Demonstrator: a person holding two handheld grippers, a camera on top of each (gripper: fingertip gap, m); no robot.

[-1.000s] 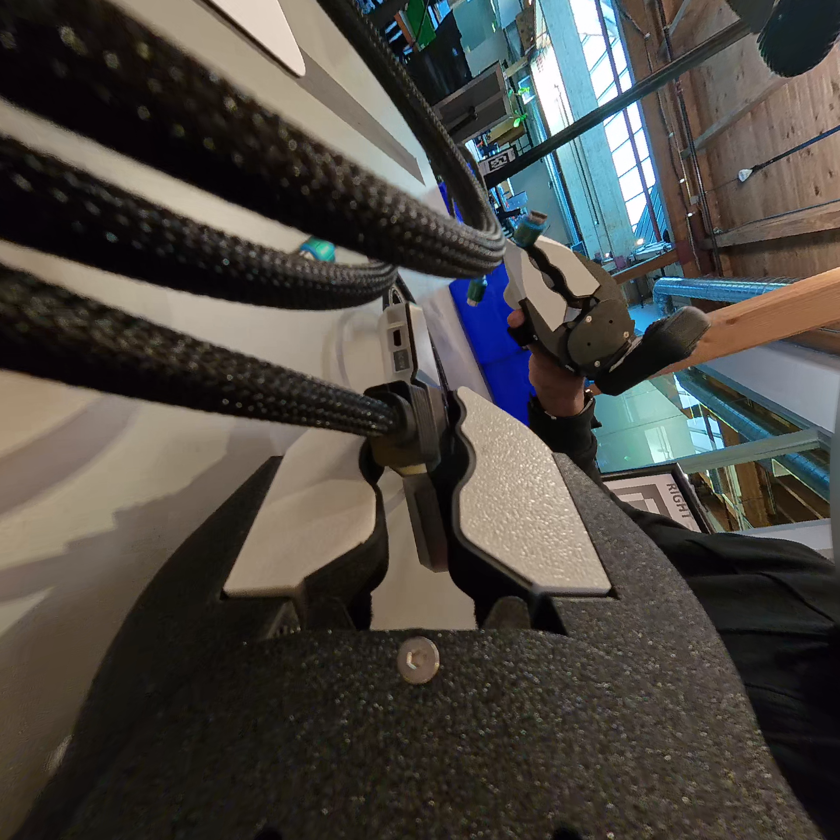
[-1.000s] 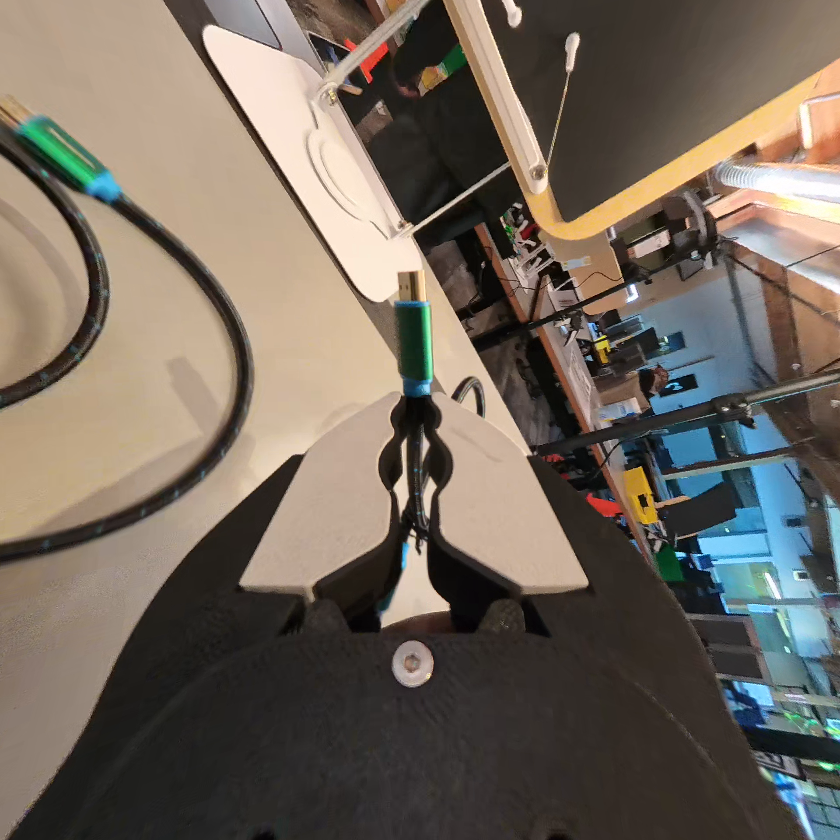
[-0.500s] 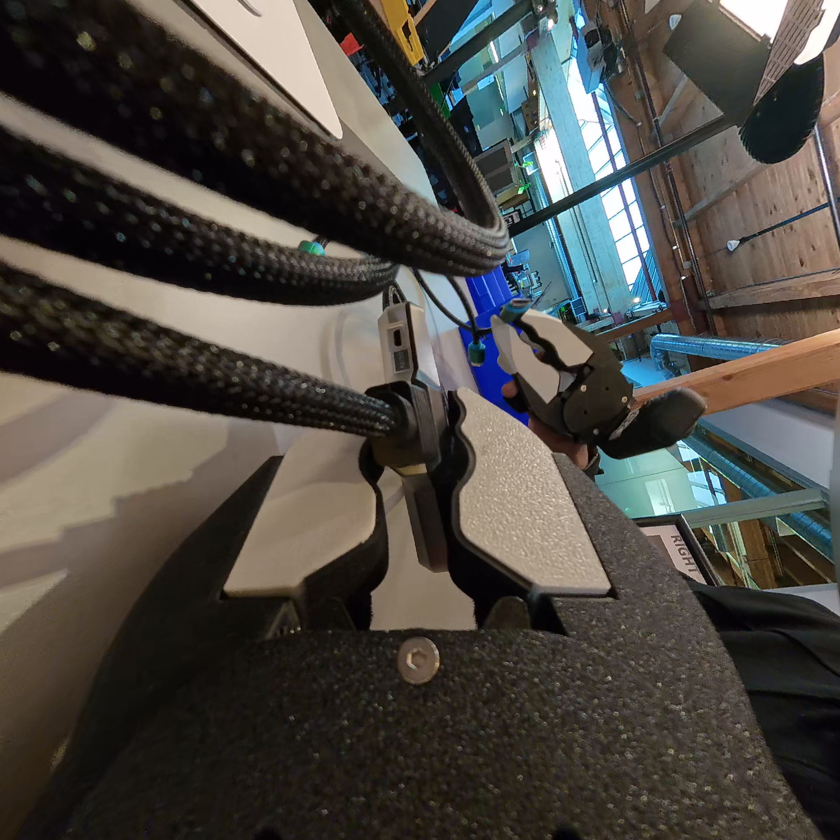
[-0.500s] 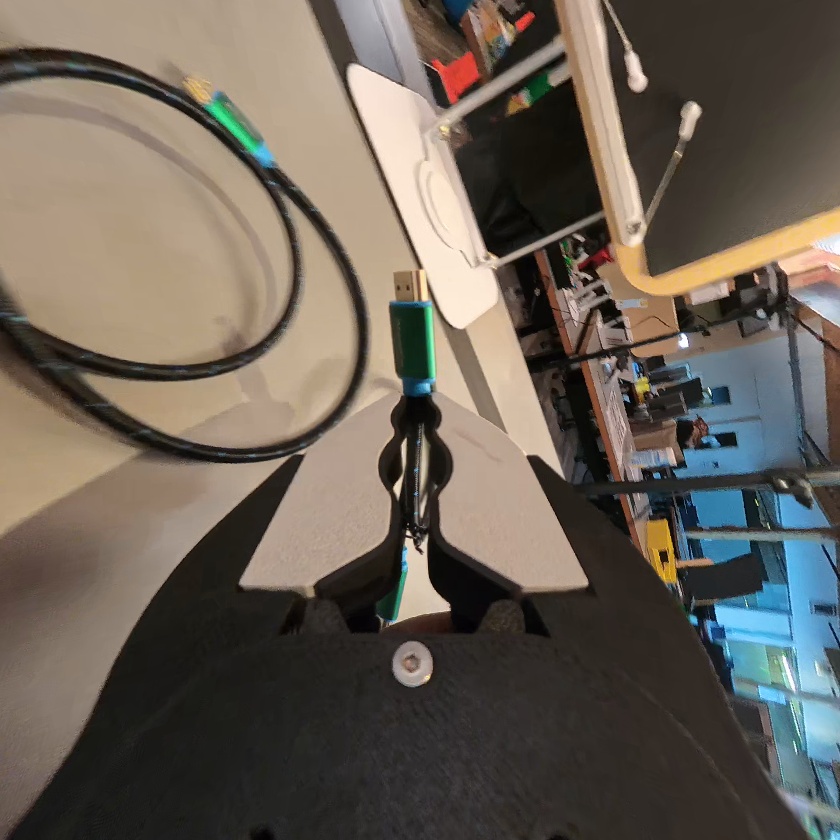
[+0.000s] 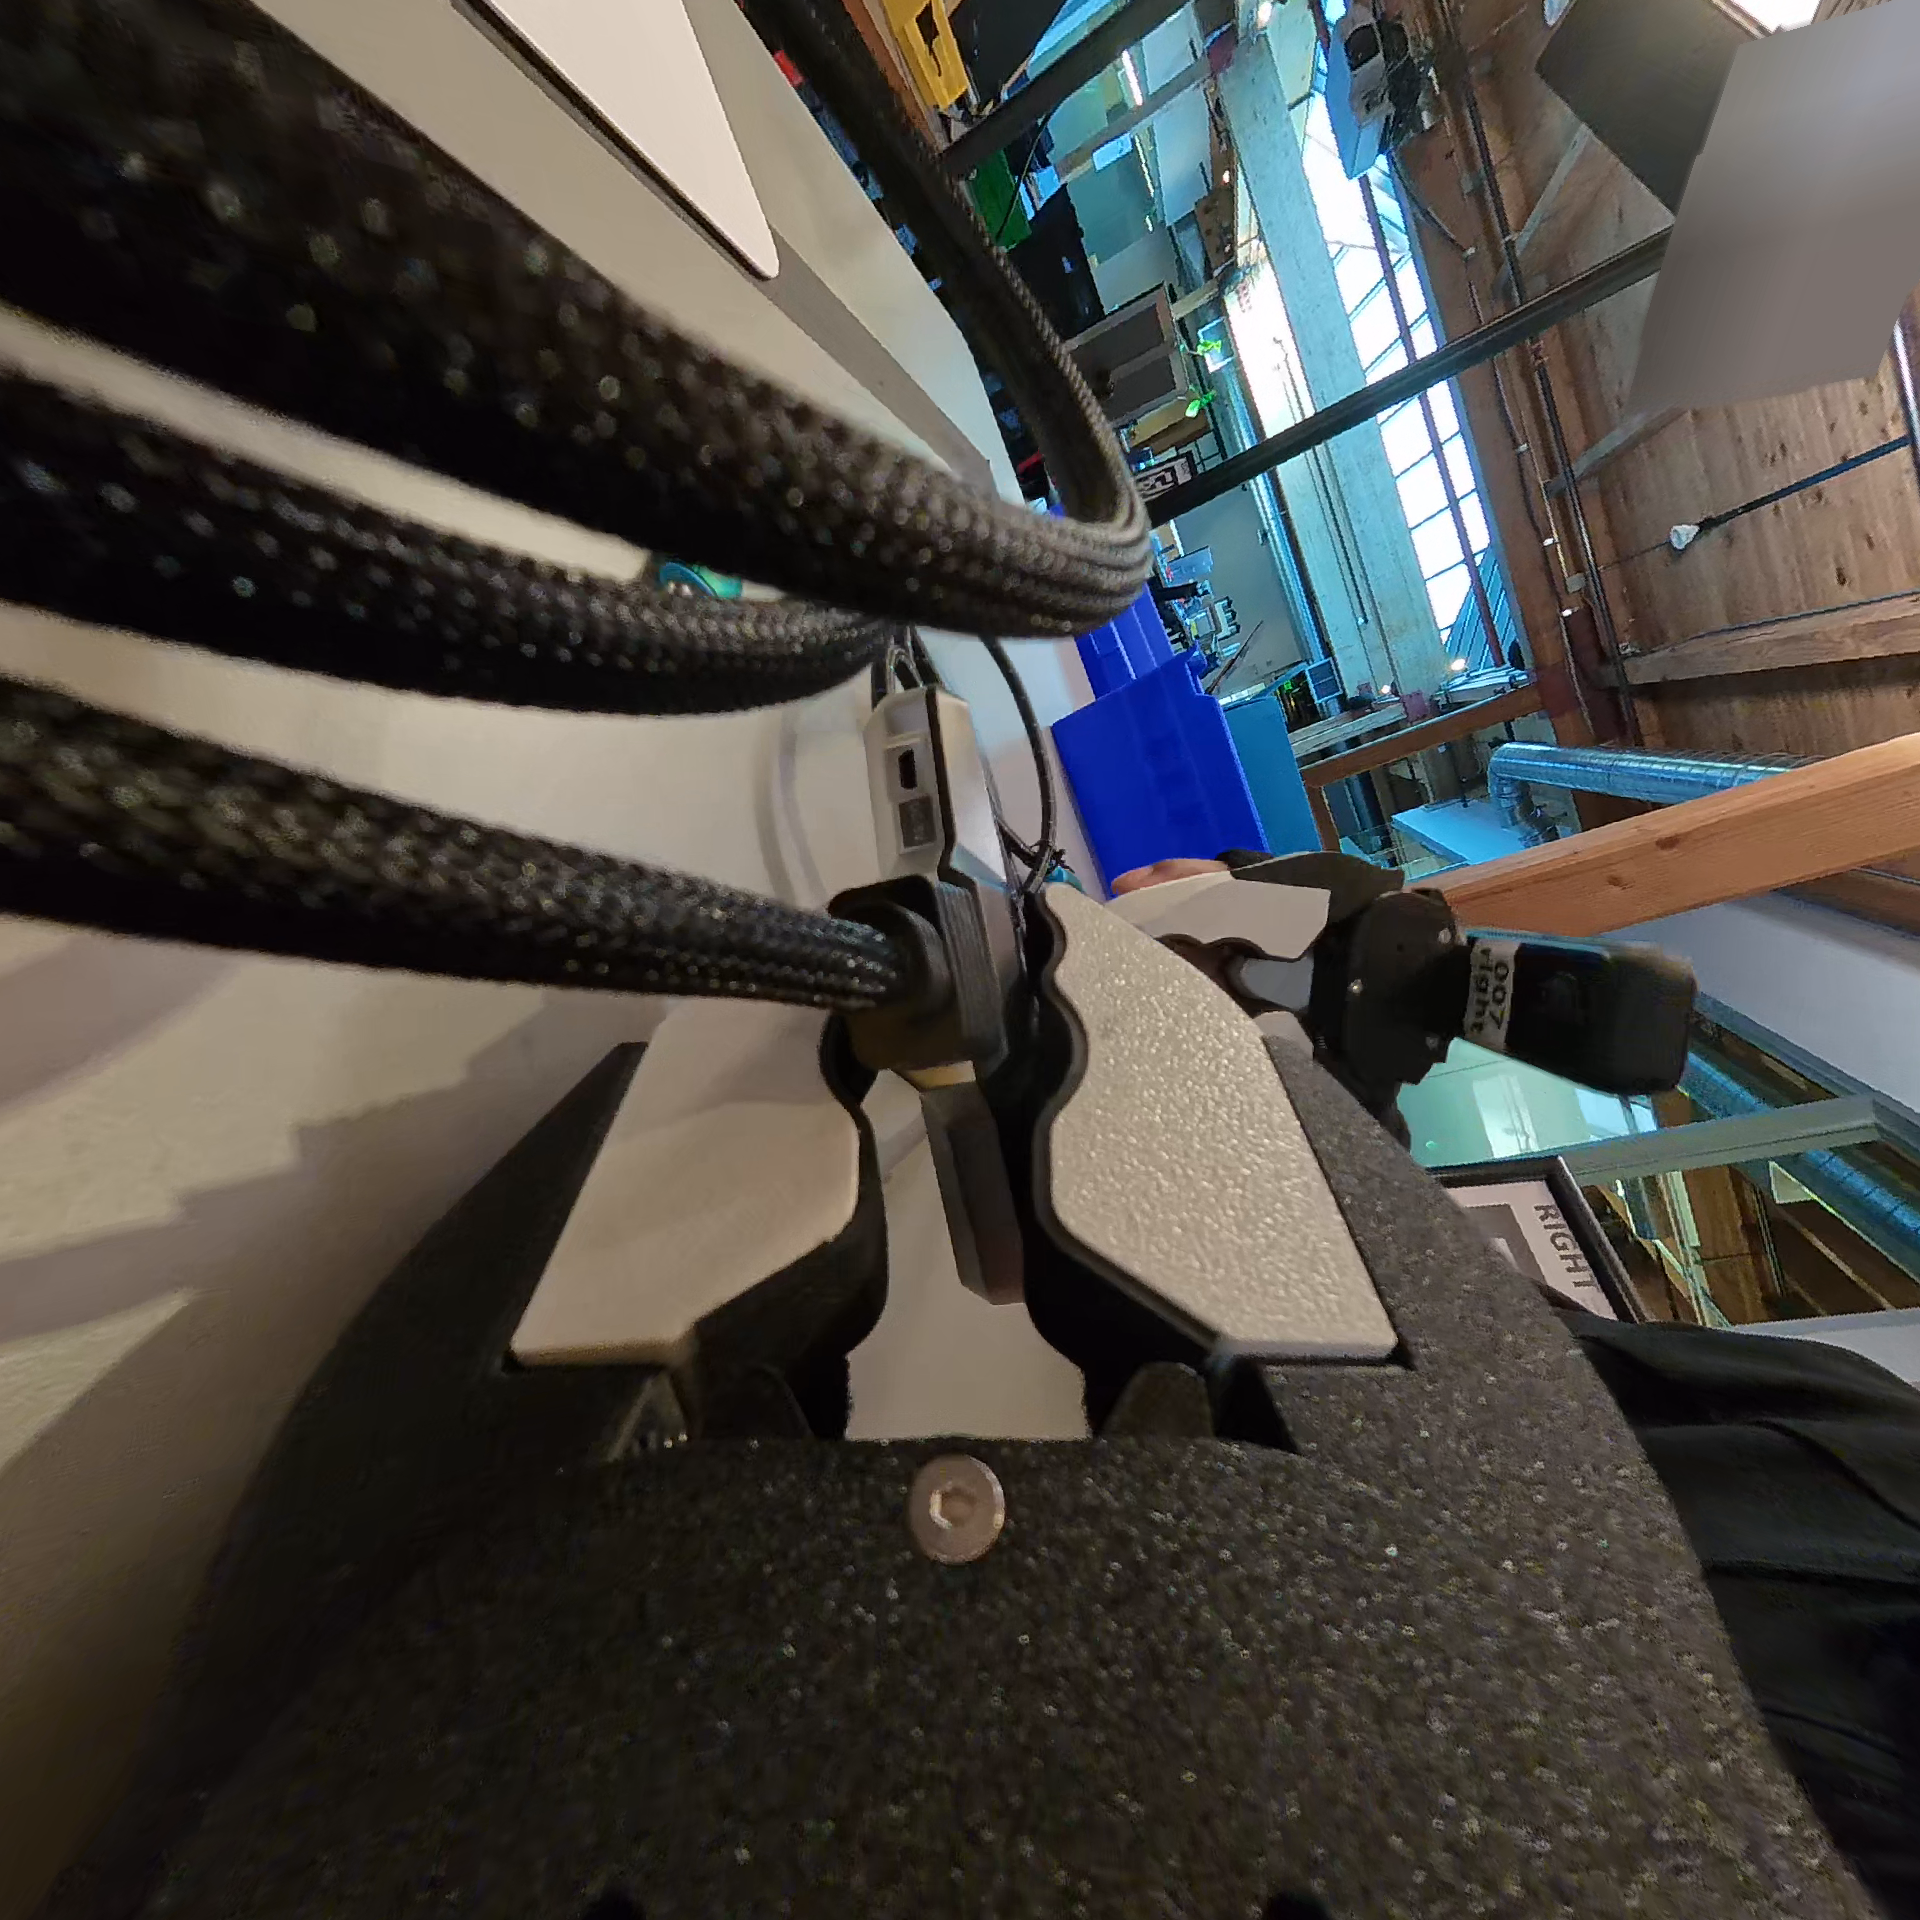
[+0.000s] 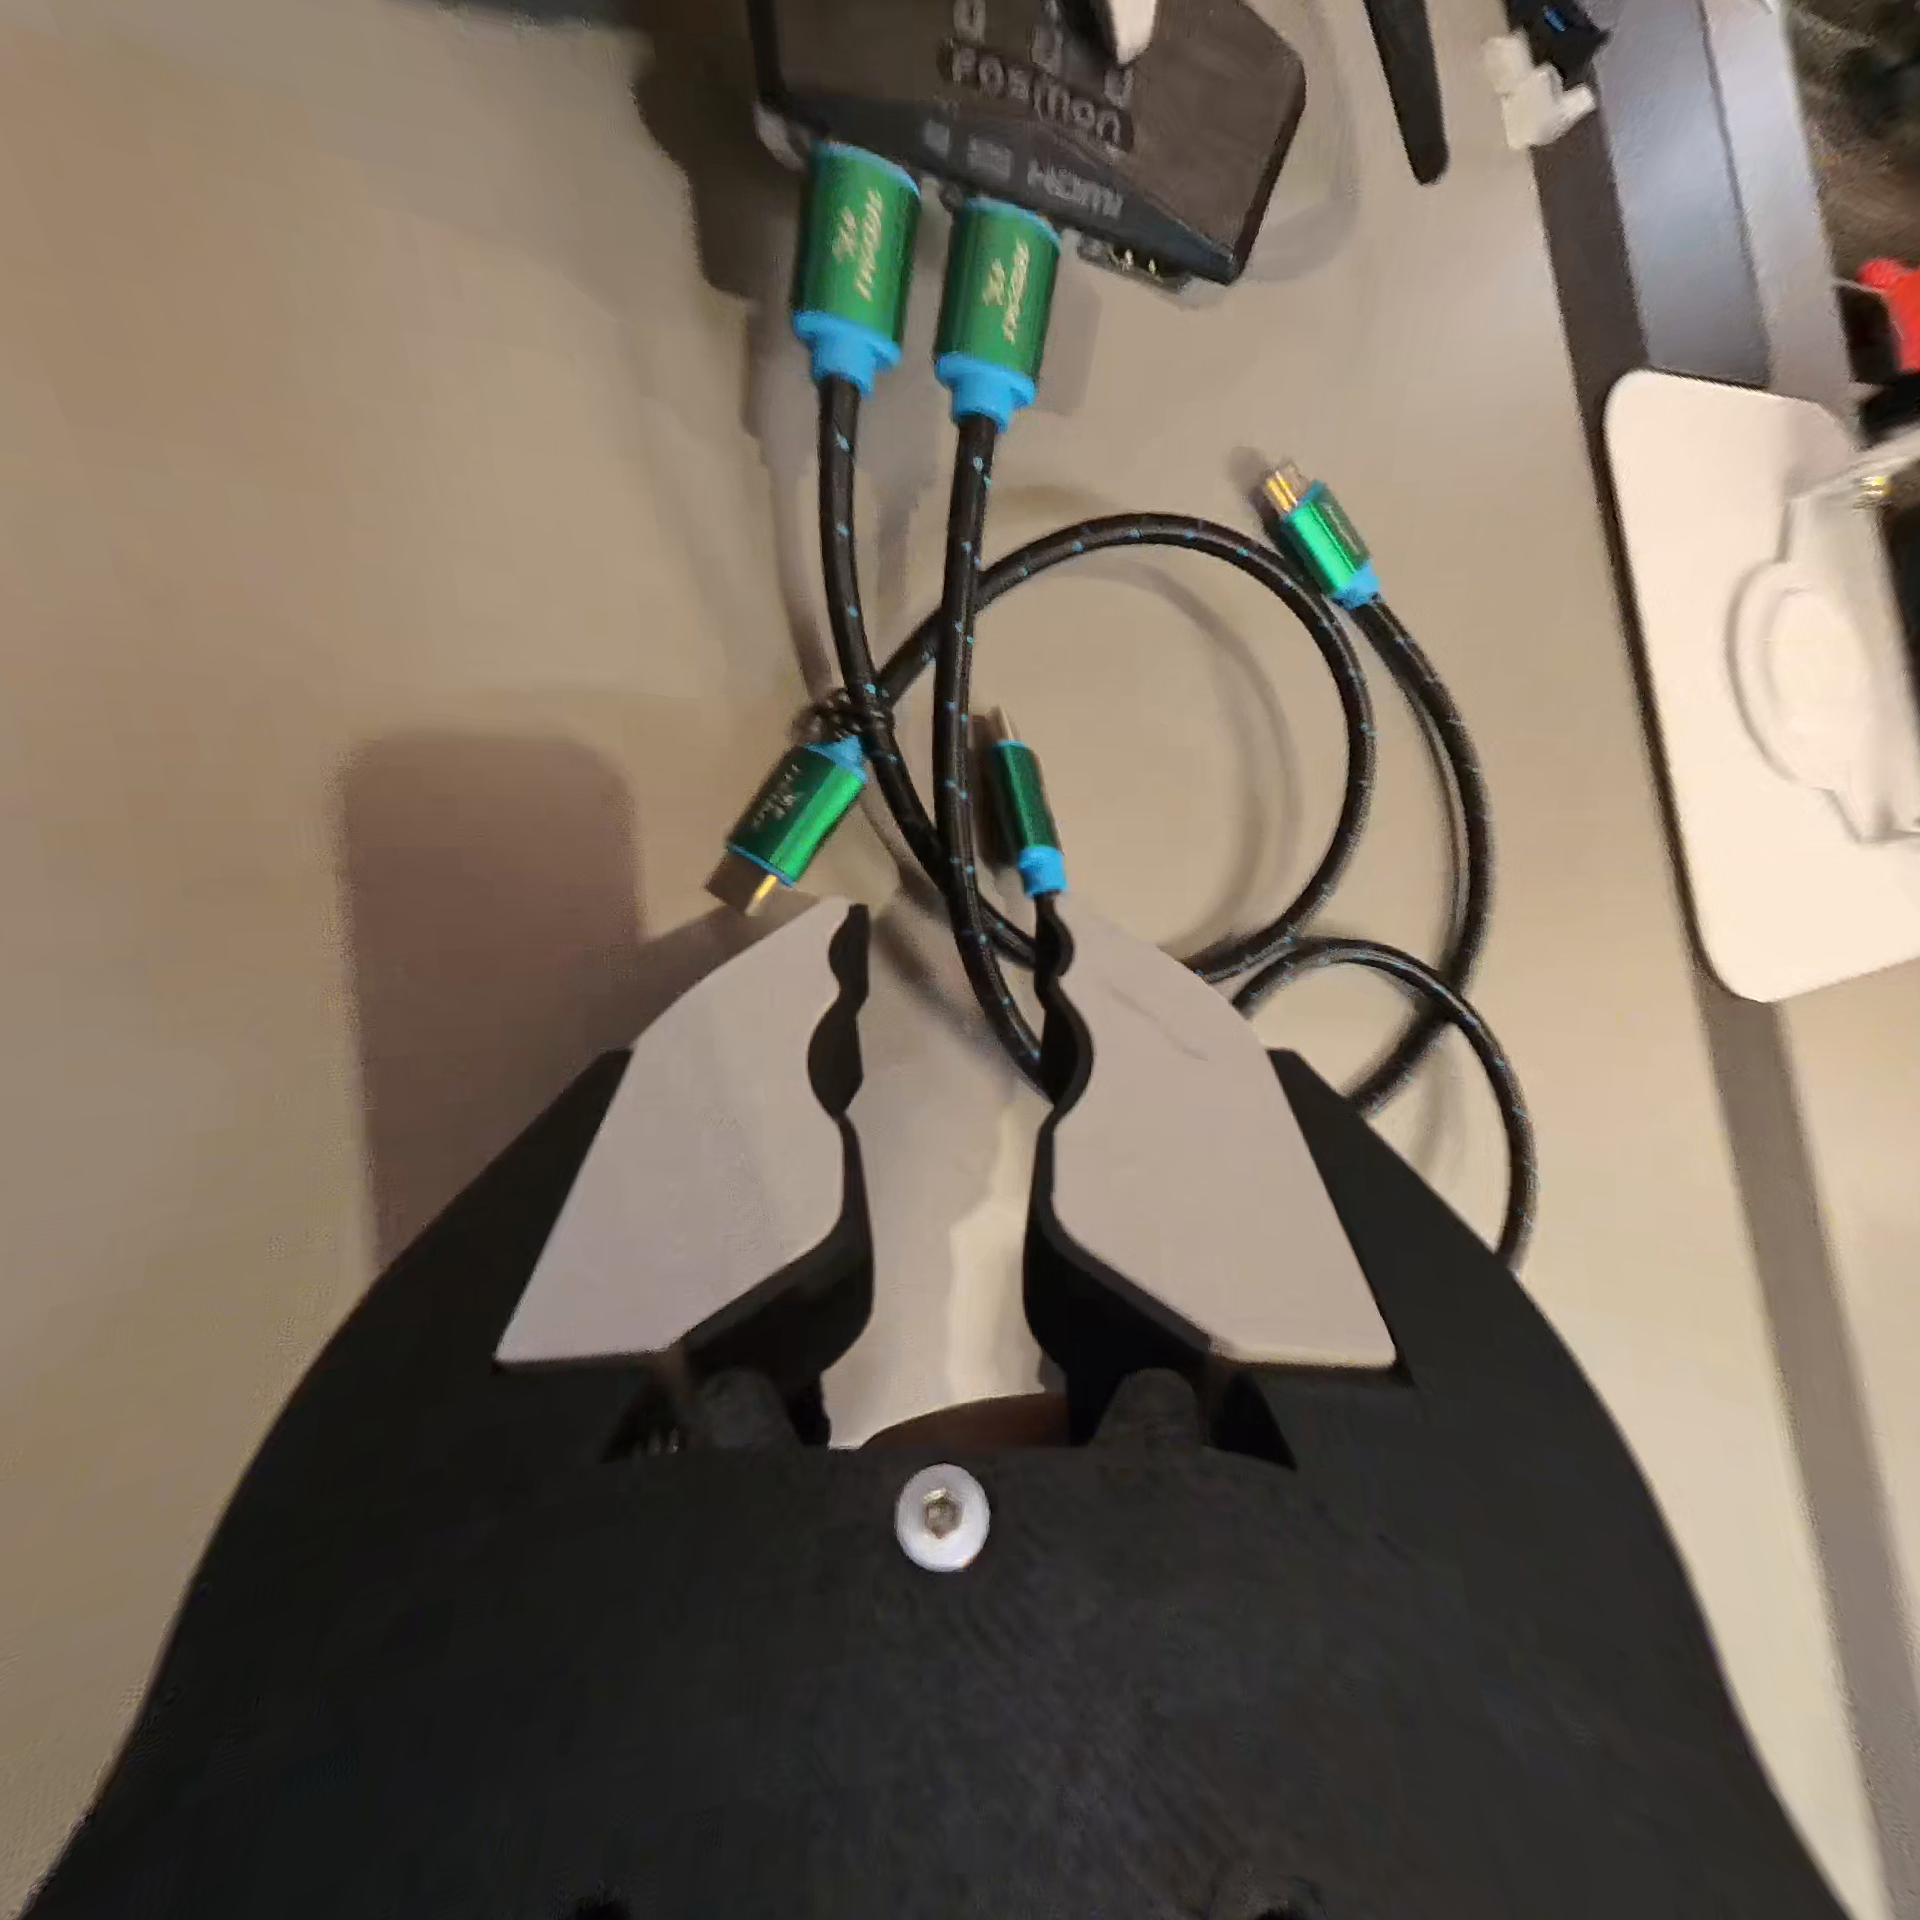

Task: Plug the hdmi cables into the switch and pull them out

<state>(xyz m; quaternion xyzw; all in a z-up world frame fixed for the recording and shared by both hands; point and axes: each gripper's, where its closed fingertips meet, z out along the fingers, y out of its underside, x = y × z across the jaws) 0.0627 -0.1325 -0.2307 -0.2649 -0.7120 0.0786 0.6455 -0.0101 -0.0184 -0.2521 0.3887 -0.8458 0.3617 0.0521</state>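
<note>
Right wrist view shows the right gripper (image 6: 951,935) with its jaws now parted and nothing clamped between them; half a second ago they pinched a thin cable just behind a green plug (image 6: 1023,805). That plug now lies loose on the beige table (image 6: 312,520), just beyond the right finger, with its cable running past the fingertip. The camera has also swung from the room down onto the table. At the far edge sits the black switch (image 6: 1039,94), with two green plugs (image 6: 857,260) seated side by side in its near face. Two more free ends lie on the table: one to the near left (image 6: 795,826) and one to the right (image 6: 1325,540), beside a white stand base (image 6: 1704,727).

Left wrist view has the left gripper (image 5: 987,1039) closed on a black connector (image 5: 935,997) with a thick braided cable (image 5: 416,883), as before.

My reading is that the released plug has been set down, so the right tool is free to fetch another end or to pull a seated one
</note>
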